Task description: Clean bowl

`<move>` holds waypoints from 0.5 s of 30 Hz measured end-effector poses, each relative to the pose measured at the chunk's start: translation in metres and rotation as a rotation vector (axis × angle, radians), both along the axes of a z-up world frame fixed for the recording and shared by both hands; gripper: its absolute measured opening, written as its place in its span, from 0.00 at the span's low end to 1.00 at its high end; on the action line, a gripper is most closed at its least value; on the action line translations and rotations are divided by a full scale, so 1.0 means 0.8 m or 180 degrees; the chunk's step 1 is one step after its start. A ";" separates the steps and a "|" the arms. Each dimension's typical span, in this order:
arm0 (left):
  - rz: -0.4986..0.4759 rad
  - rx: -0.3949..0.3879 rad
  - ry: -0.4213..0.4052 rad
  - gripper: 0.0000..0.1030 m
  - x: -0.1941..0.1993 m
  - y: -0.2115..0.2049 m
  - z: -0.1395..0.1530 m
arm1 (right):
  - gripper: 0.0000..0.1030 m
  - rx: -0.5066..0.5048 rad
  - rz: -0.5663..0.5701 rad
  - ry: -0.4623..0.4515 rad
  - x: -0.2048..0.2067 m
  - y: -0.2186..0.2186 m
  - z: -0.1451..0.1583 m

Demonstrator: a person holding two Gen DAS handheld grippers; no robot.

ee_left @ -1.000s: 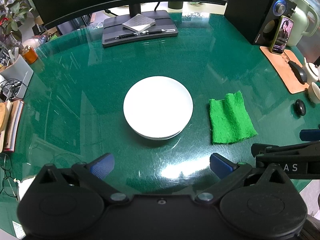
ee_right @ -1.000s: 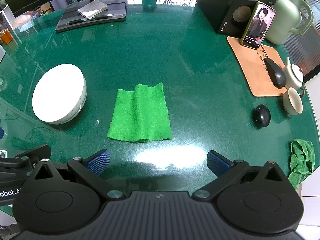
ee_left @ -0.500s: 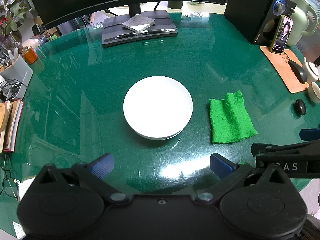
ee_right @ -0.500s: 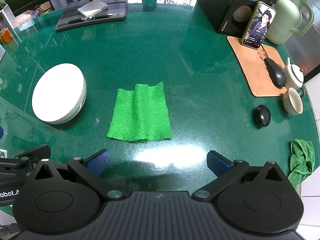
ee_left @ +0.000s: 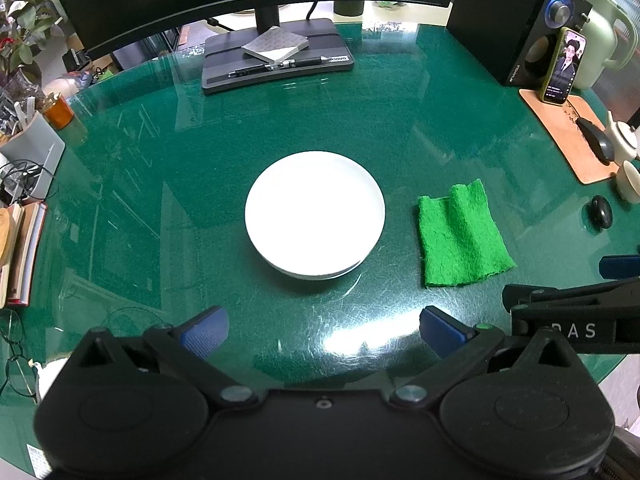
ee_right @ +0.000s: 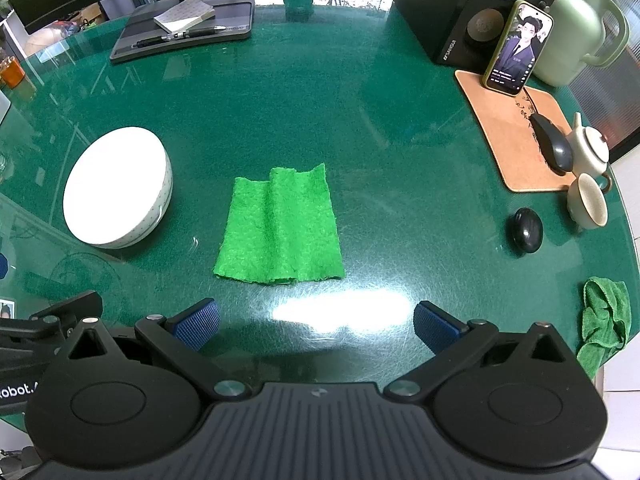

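Note:
A white bowl (ee_left: 315, 214) stands upright on the green glass table, straight ahead of my left gripper (ee_left: 322, 330), which is open and empty, short of the bowl. The bowl also shows at the left of the right wrist view (ee_right: 118, 187). A bright green cloth (ee_right: 280, 227) lies flat to the right of the bowl, straight ahead of my right gripper (ee_right: 316, 322), which is open and empty. The cloth also shows in the left wrist view (ee_left: 460, 234). The right gripper's body shows at the right edge of the left wrist view (ee_left: 576, 318).
A monitor stand with notepad and pen (ee_left: 276, 54) sits at the back. A speaker (ee_right: 468, 8), phone (ee_right: 518, 48), kettle (ee_right: 576, 28), mouse mat (ee_right: 512, 132), teapot (ee_right: 590, 148), cup (ee_right: 586, 200) and black object (ee_right: 526, 230) crowd the right. A second green rag (ee_right: 604, 322) hangs at the table's right edge. Books and clutter (ee_left: 20, 248) lie left.

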State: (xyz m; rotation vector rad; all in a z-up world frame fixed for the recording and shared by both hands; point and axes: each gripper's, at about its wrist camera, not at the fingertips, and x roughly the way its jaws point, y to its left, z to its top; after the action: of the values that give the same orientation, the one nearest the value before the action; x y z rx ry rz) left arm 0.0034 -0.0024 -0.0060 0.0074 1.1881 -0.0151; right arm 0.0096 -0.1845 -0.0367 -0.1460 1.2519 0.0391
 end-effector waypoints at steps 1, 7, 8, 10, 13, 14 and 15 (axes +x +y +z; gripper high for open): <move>-0.0001 0.0000 0.0000 0.99 0.000 0.000 0.000 | 1.00 0.0001 0.0000 0.0001 0.000 0.000 0.000; 0.0000 0.0000 0.0002 0.99 0.000 0.000 0.000 | 1.00 -0.0001 -0.0001 0.0002 0.001 0.000 0.000; 0.0002 0.0000 0.0003 0.99 0.000 0.000 0.000 | 1.00 -0.0001 -0.0002 0.0002 0.000 0.000 0.000; 0.0000 0.0001 0.0005 0.99 0.000 0.000 0.000 | 1.00 -0.0002 -0.0003 0.0002 0.000 0.000 -0.001; 0.0000 0.0000 0.0002 0.99 0.000 0.000 0.000 | 1.00 -0.0004 -0.0001 0.0002 0.002 0.000 0.000; 0.0000 0.0000 0.0000 0.99 0.000 0.000 0.000 | 1.00 -0.0005 -0.0001 0.0000 0.002 0.000 0.000; 0.0001 0.0000 -0.0001 0.99 0.000 0.000 0.000 | 1.00 -0.0006 -0.0001 0.0000 0.002 0.000 0.000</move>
State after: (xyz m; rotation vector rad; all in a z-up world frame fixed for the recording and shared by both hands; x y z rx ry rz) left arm 0.0036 -0.0023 -0.0058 0.0074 1.1879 -0.0149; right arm 0.0108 -0.1842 -0.0370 -0.1473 1.2520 0.0377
